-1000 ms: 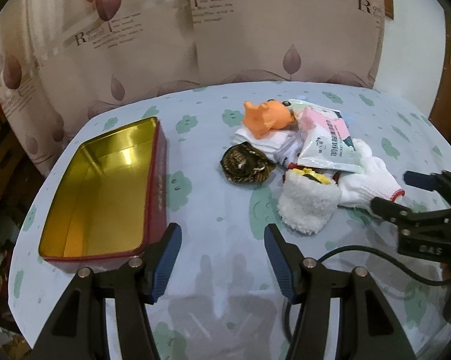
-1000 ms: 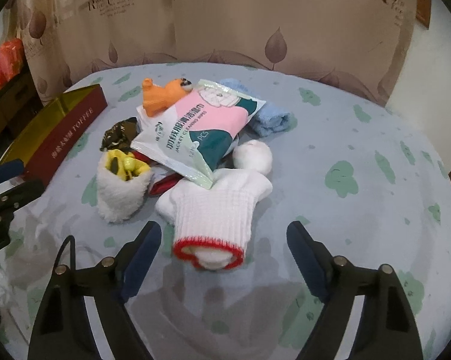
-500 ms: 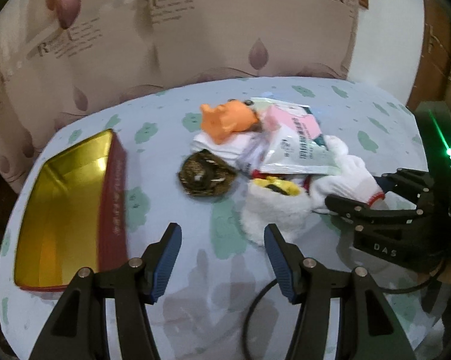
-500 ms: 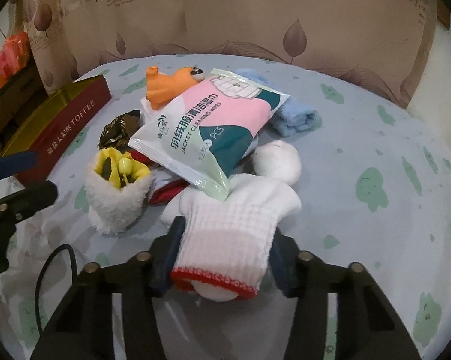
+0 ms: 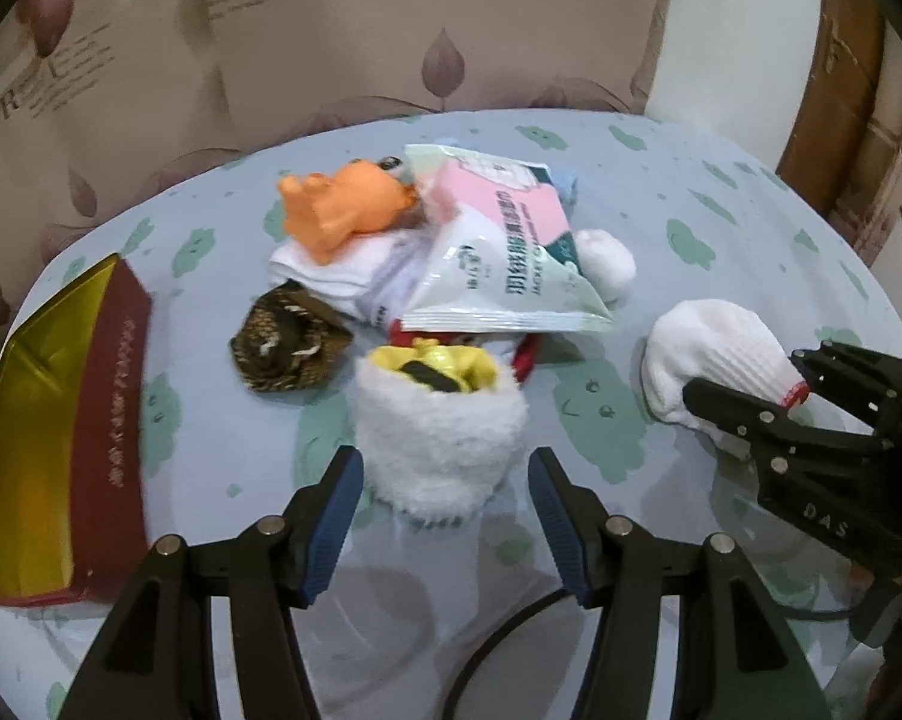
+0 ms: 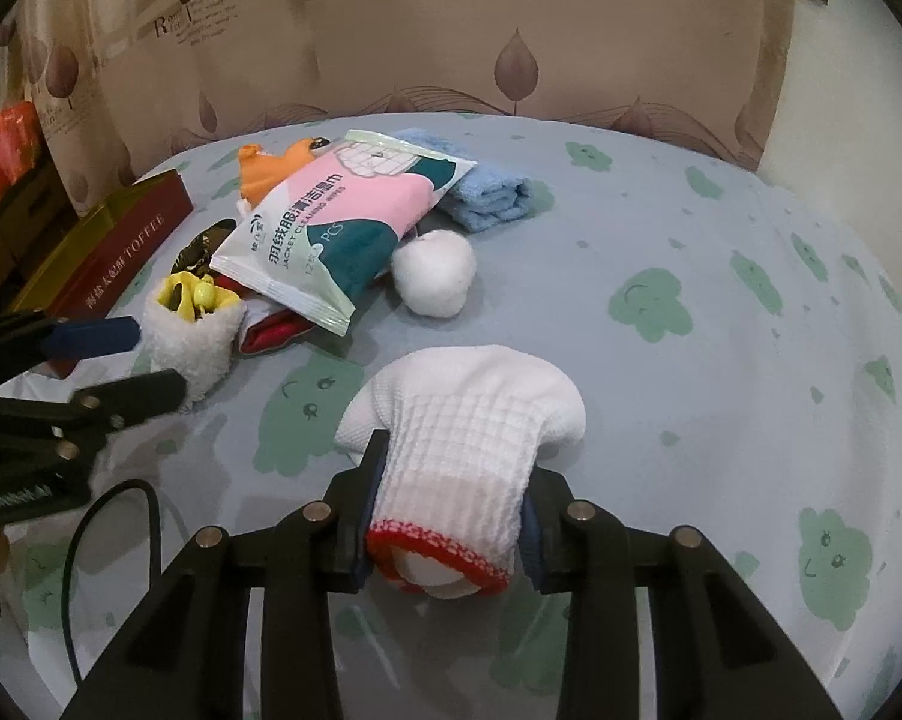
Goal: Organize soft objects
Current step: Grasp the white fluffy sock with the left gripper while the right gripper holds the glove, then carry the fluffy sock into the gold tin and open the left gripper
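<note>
Moved: right gripper (image 6: pixel 447 516) jaws have just been closing, now clamping white knit glove (image 6: pixel 463 438) cuff | left gripper (image 5: pixel 444 516) wide open, empty, advanced; fluffy white sock (image 5: pixel 438 438) directly ahead between fingertips, long axis along fingers.

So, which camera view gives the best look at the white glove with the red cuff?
The right wrist view. There the white glove fills the centre, and the right gripper is shut on its cuff end, with the knit and red cuff clear. The left wrist view shows the glove only at the right edge, partly hidden behind the gripper.
</note>
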The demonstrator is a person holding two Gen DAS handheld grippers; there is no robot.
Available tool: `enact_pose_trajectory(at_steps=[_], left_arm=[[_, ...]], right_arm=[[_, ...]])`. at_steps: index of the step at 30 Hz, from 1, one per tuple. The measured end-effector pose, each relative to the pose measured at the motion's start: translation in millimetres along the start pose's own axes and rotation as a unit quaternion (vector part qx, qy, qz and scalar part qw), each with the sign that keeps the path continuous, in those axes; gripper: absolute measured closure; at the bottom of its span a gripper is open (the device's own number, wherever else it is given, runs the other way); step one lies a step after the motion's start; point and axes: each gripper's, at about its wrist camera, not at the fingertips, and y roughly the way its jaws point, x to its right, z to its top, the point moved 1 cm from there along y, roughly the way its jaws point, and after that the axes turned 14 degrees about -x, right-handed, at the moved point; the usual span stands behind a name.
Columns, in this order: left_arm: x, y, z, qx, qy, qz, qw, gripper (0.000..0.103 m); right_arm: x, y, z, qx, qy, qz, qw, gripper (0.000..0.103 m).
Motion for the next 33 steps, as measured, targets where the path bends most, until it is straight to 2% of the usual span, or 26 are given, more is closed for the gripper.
enact_pose_trajectory(at_steps=[6,10,13,18,22,28,33], left_arm=[[-4,21,14,-0.007,-0.018,0.013,0.9997,0.044],[-10,27,20,-0.007,-0.032,0.004,0.9995,0.045],[-11,26,19,-0.001,-0.034,0.003,0.9994,0.054],[-12,20,15,0.006,-0.028,-0.004,0.9996,0.062],[-13,10,10,0.013,-0.028,-0.013,0.9994,0.064],[-21,-10,2,0.020,-0.027,0.009,0.9994,0.064],[-46,-27,-6,0.025,-0.049,0.024,0.9982,0.064]], right_arm=[[3,1,-3,0.003,0.002,0.007,1.000,0.069],[3,2,-4,0.004,0.003,0.010,1.000,0.068],[2,2,-4,0.005,0.003,0.010,1.000,0.068],[2,2,-4,0.006,0.002,0.010,1.000,0.067],[2,2,-4,0.006,0.002,0.010,1.000,0.067],[2,3,-4,0.006,0.001,0.009,1.000,0.067],[2,4,-4,0.006,0.000,0.006,1.000,0.067]])
